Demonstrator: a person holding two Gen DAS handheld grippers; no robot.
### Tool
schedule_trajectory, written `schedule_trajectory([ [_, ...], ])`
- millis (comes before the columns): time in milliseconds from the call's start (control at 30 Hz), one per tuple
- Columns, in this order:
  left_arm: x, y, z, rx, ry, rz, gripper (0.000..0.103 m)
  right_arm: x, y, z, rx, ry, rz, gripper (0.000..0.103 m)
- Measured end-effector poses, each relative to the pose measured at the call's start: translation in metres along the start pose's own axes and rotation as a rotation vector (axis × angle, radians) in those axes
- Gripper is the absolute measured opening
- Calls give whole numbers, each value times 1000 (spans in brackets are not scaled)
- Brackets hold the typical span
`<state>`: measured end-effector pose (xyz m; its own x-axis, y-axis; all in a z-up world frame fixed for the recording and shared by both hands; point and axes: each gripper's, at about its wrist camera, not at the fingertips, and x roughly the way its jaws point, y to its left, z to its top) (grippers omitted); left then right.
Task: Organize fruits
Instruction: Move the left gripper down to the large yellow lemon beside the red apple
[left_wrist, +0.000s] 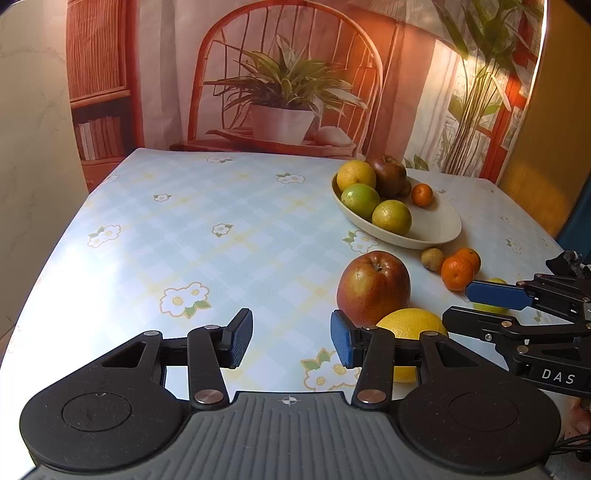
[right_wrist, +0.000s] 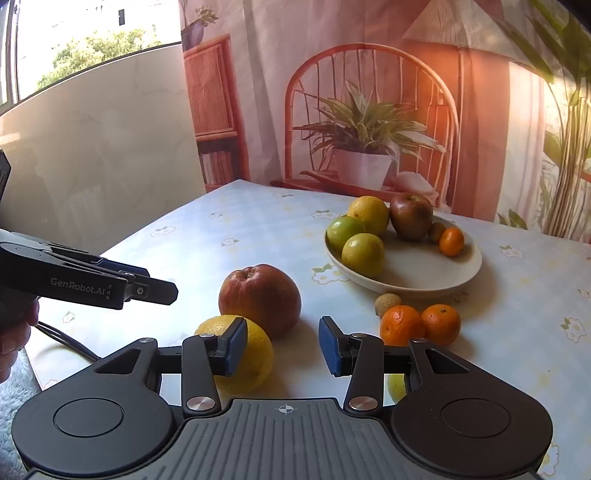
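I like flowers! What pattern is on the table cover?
The table cover has pale blue and yellow checks with white flowers, clearest in the left wrist view.

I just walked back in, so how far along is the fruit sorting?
Partly done. The bowl holds six fruits, including a dark apple. Both the left gripper and right gripper are open and empty. On the table: red apple, yellow citrus, two tangerines, a small brown fruit.

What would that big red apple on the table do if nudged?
The red apple is round and sits free on the smooth tablecloth, so it would probably roll or wobble. It looks firm, likely heavy for its size. It might bump the yellow citrus beside it.
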<state>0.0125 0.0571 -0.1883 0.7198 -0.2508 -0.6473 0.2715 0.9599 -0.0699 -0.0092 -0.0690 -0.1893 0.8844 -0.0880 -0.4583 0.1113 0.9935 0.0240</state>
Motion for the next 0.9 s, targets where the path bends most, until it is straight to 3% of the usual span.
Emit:
schedule_trajectory([
  [433, 3, -3, -5, 13, 19, -5, 49, 0, 1, -4, -14, 9, 7, 40],
  [900, 11, -25, -1, 57, 25, -88, 49, -5, -14, -10, 35, 29, -14, 40],
])
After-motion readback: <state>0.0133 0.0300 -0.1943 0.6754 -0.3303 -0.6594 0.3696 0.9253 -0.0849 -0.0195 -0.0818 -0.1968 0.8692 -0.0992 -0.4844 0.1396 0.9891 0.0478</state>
